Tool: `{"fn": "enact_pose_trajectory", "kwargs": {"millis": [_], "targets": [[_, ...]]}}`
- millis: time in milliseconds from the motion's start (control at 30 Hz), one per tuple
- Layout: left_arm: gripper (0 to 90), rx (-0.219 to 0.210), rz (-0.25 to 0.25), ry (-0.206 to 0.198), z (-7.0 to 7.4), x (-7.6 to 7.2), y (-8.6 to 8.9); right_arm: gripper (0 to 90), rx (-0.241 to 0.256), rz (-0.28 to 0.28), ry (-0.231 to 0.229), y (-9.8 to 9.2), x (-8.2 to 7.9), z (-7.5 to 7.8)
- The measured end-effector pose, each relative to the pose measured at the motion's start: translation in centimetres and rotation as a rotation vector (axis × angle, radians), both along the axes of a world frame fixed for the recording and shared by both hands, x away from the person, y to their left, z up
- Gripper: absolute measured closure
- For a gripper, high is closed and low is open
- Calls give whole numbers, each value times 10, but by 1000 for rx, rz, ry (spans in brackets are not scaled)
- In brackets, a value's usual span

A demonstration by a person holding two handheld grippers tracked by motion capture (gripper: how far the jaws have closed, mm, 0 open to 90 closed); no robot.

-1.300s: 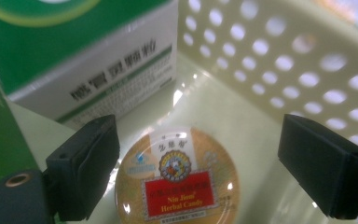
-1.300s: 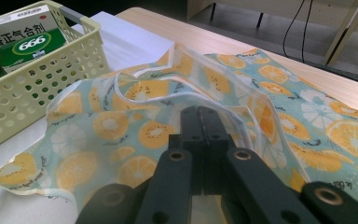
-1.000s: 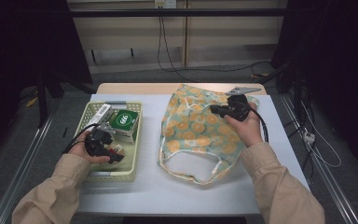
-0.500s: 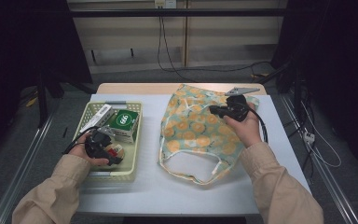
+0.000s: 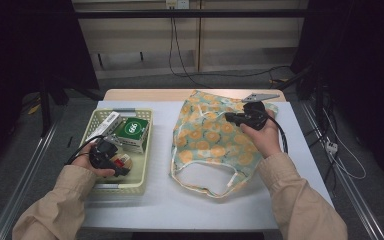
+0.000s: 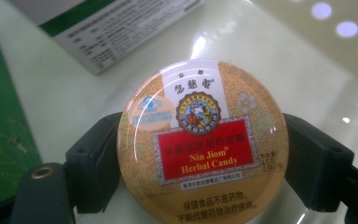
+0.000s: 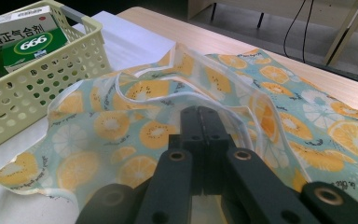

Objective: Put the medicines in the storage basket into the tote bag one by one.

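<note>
A round yellow and red herbal candy tin (image 6: 205, 140) lies on the floor of a pale yellow basket (image 5: 142, 187). My left gripper (image 6: 200, 158) is shut on it, one black jaw pressed to each side; in the high view the left gripper (image 5: 111, 159) sits low in the basket's near end. A cloth bag (image 5: 215, 145) printed with orange slices lies flat on the table's right half. Over the bag's far part, my right gripper (image 5: 232, 118) is shut on a raised fold of the bag's white-piped rim (image 7: 186, 105), its jaws pressed together.
A green and white box (image 5: 132, 131) and a slim white box (image 5: 102, 126) lie in the basket's far end, just beyond the tin. The bag's looped handles (image 5: 207, 175) spread toward the near edge. A white mat (image 5: 180, 210) covers the table; dark floor and cables lie beyond.
</note>
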State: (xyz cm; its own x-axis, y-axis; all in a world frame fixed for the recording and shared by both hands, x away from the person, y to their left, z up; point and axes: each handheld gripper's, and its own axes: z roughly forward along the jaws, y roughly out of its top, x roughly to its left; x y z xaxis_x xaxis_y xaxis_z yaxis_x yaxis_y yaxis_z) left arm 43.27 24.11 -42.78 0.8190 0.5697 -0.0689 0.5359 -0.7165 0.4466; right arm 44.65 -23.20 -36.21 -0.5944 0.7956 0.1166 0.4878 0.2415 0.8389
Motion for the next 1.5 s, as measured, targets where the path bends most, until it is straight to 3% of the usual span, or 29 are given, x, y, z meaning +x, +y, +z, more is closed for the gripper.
{"fn": "enact_pose_trajectory", "kwargs": {"millis": [133, 500, 800, 967, 1200, 1500], "targets": [[206, -38, 8, -1, 8, -1, 0, 900, 1, 3, 1, 0, 0, 0], [206, -67, 11, 4, 41, -4, -10, 900, 5, 7, 0, 3, 0, 0], [207, -97, 4, -31, 69, -7, -23, 900, 9, 8, -2, 4, 0, -1], [206, -142, -4, -46, 86, -7, -40, 900, 3, 13, -4, 6, 0, -2], [206, -185, -65, -77, 105, -11, -84, 900, 15, 11, -4, 8, 1, -2], [206, -206, -125, -82, 108, -9, -122, 900, 27, 8, -5, 11, 2, 1]]}}
